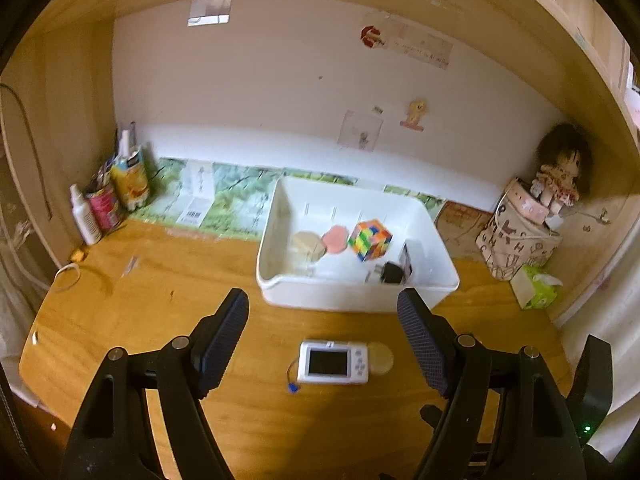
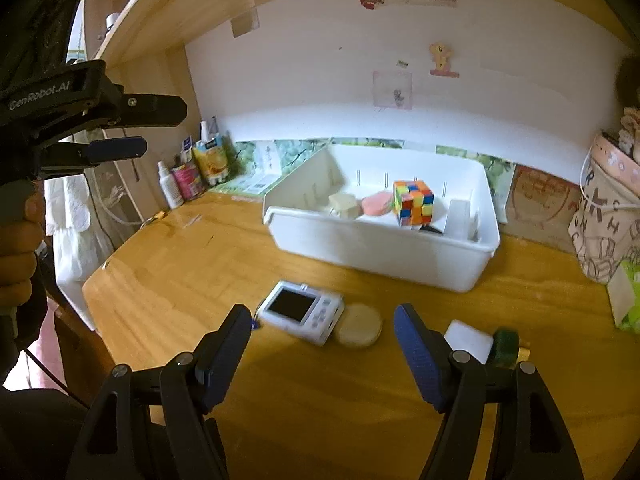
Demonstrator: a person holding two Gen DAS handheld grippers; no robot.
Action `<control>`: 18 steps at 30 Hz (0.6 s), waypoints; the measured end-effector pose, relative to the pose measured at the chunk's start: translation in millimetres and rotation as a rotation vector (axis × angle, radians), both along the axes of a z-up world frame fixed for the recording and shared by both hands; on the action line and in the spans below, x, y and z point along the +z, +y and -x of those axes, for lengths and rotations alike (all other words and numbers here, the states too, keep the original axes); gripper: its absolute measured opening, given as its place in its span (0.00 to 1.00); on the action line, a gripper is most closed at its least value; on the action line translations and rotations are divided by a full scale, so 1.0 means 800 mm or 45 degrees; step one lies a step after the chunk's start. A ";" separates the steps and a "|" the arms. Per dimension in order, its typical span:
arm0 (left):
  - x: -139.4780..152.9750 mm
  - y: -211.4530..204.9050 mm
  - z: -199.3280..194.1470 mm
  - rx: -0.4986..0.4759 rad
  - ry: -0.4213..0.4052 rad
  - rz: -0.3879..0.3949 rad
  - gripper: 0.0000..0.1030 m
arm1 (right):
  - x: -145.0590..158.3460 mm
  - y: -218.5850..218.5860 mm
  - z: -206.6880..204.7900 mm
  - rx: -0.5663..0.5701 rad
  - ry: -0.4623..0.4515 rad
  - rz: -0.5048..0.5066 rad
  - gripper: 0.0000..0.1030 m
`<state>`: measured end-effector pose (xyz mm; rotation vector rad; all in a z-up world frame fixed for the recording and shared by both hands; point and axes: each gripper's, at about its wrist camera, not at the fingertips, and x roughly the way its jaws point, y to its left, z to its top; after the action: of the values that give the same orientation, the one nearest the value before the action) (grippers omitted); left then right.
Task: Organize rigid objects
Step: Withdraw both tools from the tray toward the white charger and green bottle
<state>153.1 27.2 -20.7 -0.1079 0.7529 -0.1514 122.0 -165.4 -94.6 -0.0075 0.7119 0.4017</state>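
Both grippers, left (image 1: pixel 323 312) and right (image 2: pixel 322 328), tilt downward over the table (image 1: pixel 160 300), jaws released and empty, above a white handheld device (image 1: pixel 334 362).

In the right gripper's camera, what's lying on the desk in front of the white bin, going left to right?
White handheld gadget with a dark screen → round beige disc → white square block → small dark green thing, partly hidden.

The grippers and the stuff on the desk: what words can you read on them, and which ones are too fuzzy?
"GenRobot.AI": on the left gripper.
Big letters such as "K" and "H", forming no word: on the patterned bag.
Barcode sheet, cans, wall notes: too blurred to read.
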 end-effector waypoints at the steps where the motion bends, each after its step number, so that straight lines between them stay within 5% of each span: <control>1: -0.002 0.000 0.005 0.006 0.004 -0.011 0.77 | -0.001 0.000 0.004 0.001 0.003 -0.001 0.72; 18: -0.044 -0.006 0.039 0.050 0.178 -0.248 0.77 | -0.034 -0.020 0.040 -0.088 0.160 -0.118 0.72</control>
<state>122.1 22.7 -55.6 0.0527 0.9002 -0.0329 90.1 -181.5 -122.0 0.1308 0.8147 0.3707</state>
